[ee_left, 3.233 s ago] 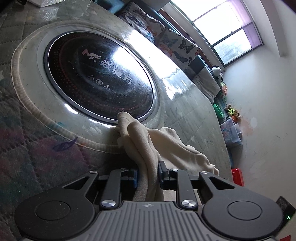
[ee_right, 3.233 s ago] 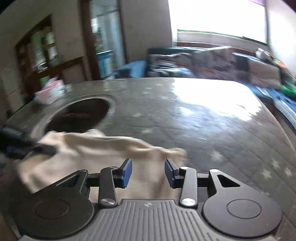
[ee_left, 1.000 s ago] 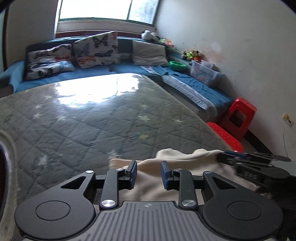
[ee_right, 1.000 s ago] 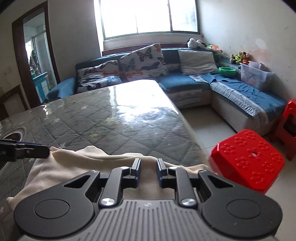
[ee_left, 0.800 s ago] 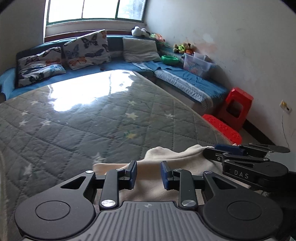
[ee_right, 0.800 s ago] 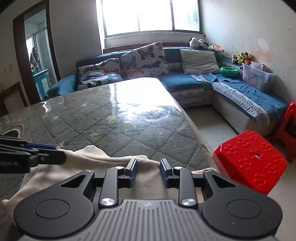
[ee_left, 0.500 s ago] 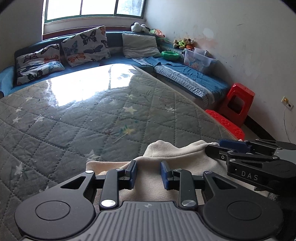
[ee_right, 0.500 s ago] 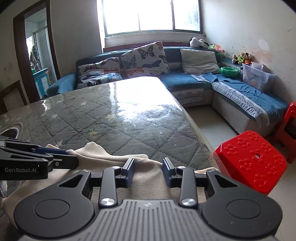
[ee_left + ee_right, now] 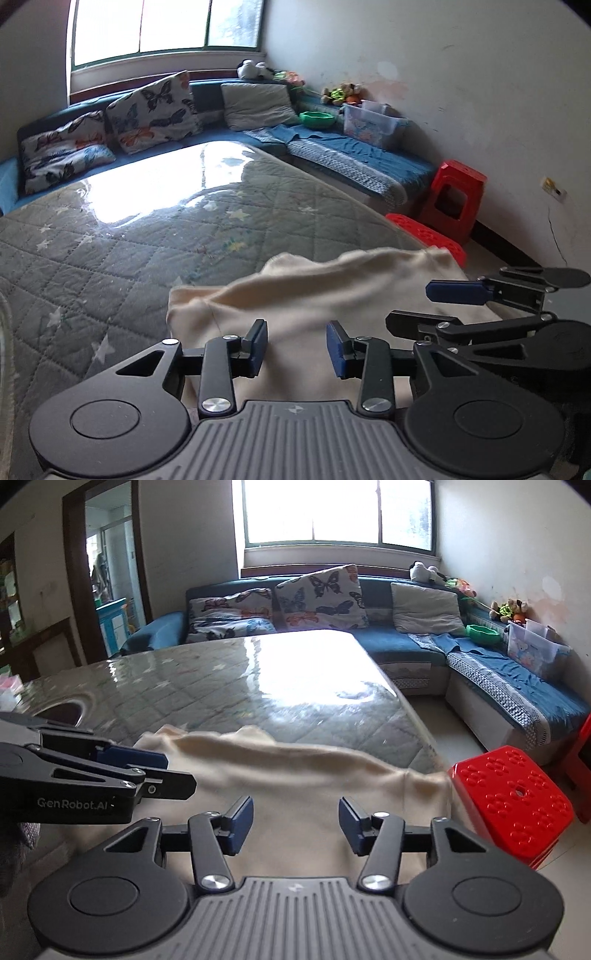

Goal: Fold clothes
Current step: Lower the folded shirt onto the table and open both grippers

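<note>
A cream garment (image 9: 332, 291) lies spread near the front edge of the quilted grey table (image 9: 147, 236). It also shows in the right wrist view (image 9: 295, 786). My left gripper (image 9: 297, 349) is open above the garment's near part, with cloth visible between the blue pads but not pinched. My right gripper (image 9: 296, 825) is open above the garment's right part. Each gripper shows from the side in the other's view: the right one (image 9: 476, 306) at the garment's right edge, the left one (image 9: 129, 771) at its left edge.
Red plastic stools (image 9: 513, 801) stand on the floor just past the table's right edge. A blue corner sofa (image 9: 369, 635) with butterfly cushions runs behind the table. A round cooktop recess (image 9: 62, 710) sits in the table at the left.
Both grippers have opened wider and let go of the garment, which now lies on the table. Both have drawn back a little.
</note>
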`<state>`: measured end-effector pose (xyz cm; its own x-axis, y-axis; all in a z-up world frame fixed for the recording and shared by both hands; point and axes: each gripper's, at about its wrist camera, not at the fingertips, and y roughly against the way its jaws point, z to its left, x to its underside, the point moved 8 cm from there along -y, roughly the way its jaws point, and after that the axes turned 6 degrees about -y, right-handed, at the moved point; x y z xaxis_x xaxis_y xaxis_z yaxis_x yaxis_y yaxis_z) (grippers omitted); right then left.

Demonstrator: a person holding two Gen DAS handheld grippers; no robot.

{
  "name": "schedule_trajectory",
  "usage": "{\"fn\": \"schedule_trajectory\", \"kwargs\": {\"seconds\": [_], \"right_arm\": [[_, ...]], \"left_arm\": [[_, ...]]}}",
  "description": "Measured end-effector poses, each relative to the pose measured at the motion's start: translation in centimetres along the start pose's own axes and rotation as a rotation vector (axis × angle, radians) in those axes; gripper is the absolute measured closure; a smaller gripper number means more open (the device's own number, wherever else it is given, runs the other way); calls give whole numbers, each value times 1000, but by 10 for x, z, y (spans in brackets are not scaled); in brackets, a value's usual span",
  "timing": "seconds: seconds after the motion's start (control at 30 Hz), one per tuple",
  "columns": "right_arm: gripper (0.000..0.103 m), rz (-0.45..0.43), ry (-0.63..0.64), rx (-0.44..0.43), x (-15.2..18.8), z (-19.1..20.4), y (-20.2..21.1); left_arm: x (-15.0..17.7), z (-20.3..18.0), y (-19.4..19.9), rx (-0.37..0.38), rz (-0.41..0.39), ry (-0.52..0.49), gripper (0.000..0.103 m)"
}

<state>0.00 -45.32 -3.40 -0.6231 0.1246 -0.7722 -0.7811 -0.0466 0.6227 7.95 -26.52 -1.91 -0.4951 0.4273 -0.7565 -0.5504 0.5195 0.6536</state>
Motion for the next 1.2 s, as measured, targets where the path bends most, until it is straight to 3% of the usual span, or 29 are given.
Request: {"fn": "schedule_trajectory", "kwargs": {"seconds": [0.4, 0.97, 1.07, 1.17, 1.2], "right_arm": [[46, -55, 66, 71, 38, 5, 36], [40, -60, -51, 89, 55, -26, 57], [28, -55, -57, 91, 58, -26, 55], [23, -74, -55, 95, 55, -22, 60], [15, -80, -60, 98, 54, -21, 61]], "left_arm": [[37, -13, 24, -7, -22, -32, 63], [45, -7, 38, -13, -24, 30, 56], [44, -9, 44, -10, -31, 33, 46], [43, -10, 50, -17, -38, 30, 38], [43, -10, 51, -23, -40, 28, 33]]}}
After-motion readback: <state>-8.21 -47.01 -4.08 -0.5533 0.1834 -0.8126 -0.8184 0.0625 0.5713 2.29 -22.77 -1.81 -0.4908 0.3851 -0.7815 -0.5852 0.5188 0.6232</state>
